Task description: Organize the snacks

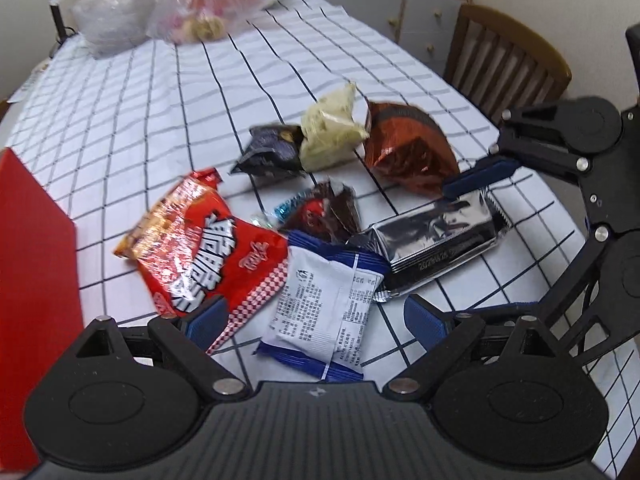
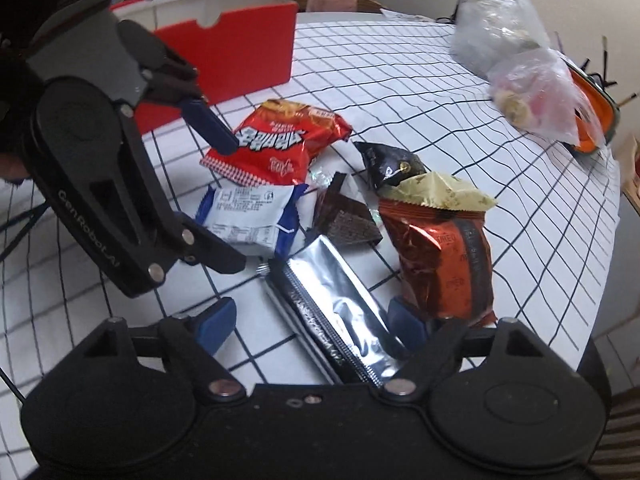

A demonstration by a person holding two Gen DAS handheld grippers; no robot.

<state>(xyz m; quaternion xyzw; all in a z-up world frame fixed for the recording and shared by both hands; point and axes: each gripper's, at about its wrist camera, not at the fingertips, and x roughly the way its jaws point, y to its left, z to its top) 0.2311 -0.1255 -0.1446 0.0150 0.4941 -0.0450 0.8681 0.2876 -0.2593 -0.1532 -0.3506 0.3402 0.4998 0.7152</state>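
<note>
Your right tool (image 2: 312, 326) stands with its pads open on either side of the near end of the silver packet (image 2: 332, 308), which lies flat on the table (image 2: 520, 184) and runs away toward 11 o'clock in the right wrist view. The pads do not press on the foil yet, so nothing is held. Your left tool (image 1: 316, 322) is also spread wide and empty, poised over the blue and white packet (image 1: 324, 304) at 6 o'clock in its own view, with the big red bag (image 1: 200, 248) at 9 o'clock overlapping that packet's edge.

For the silver packet, centre it between the pads before you squeeze. The right pad sits just beside the orange foil bag (image 2: 440, 248) at 3 o'clock, so keep that pad clear or you may pinch both. Foil is likely slippery and flat, so go low, nearly to the cloth, and close across the narrow width.

For the blue and white packet, take it by the free near edge, away from the red bag, so the bag is not dragged.

The red box (image 2: 224, 52) stands open at 11 o'clock in the right wrist view, probably where the snacks go. Lift one tool at a time, since the two are close and could collide over the pile
</note>
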